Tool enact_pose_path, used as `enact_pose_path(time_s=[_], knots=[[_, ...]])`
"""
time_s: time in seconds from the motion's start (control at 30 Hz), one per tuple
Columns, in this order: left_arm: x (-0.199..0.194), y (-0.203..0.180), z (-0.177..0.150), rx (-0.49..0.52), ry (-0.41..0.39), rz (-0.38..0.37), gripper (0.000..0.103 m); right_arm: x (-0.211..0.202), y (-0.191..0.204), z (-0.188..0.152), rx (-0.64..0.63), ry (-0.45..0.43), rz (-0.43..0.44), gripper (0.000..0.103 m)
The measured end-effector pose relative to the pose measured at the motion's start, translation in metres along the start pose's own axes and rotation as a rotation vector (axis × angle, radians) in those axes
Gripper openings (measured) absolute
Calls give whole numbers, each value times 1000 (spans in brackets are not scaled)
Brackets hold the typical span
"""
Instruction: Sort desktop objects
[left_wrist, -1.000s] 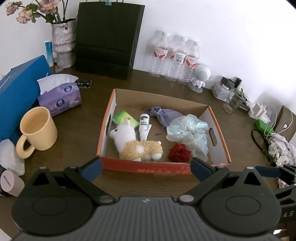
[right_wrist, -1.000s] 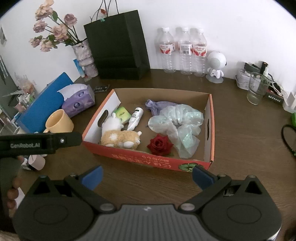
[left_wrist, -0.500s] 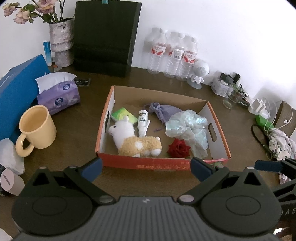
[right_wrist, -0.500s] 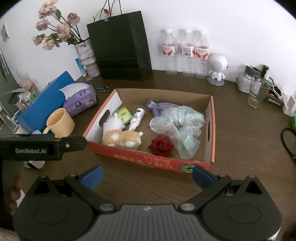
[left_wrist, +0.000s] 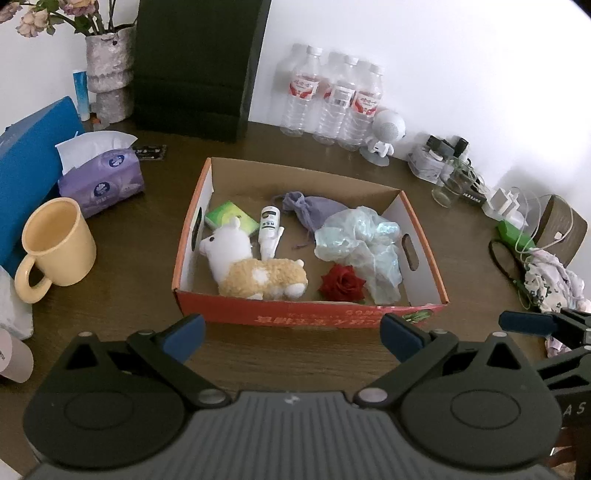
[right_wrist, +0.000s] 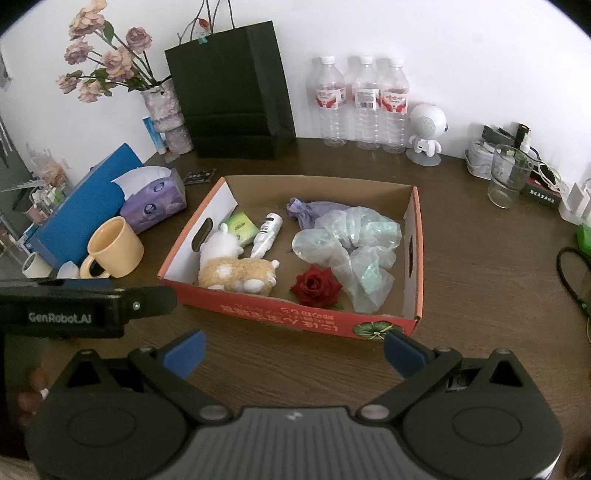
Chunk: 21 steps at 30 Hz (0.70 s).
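Note:
An open orange cardboard box sits mid-table. It holds a plush alpaca, a red rose, a crumpled clear bag, a purple pouch, a white tube and a green packet. My left gripper is open and empty in front of the box. My right gripper is open and empty, also in front of it.
A yellow mug, purple tissue pack, blue box, flower vase stand left. A black bag, three water bottles, a white robot figure line the wall. A glass, cables lie right.
Both grippers have drawn back slightly from the box and shifted a little. Both stay open and empty. Nothing in the box has moved.

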<state>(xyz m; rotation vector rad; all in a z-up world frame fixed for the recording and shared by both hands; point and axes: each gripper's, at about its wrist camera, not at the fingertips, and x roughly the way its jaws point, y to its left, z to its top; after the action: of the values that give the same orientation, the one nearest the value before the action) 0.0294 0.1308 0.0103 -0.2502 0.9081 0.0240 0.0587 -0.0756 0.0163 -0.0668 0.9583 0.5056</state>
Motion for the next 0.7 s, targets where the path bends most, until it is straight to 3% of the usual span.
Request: enact_pose_path(time_s=[0.7], knots=[[1, 0, -2, -10, 7, -1, 103, 2, 0, -2, -5, 15, -2, 103]])
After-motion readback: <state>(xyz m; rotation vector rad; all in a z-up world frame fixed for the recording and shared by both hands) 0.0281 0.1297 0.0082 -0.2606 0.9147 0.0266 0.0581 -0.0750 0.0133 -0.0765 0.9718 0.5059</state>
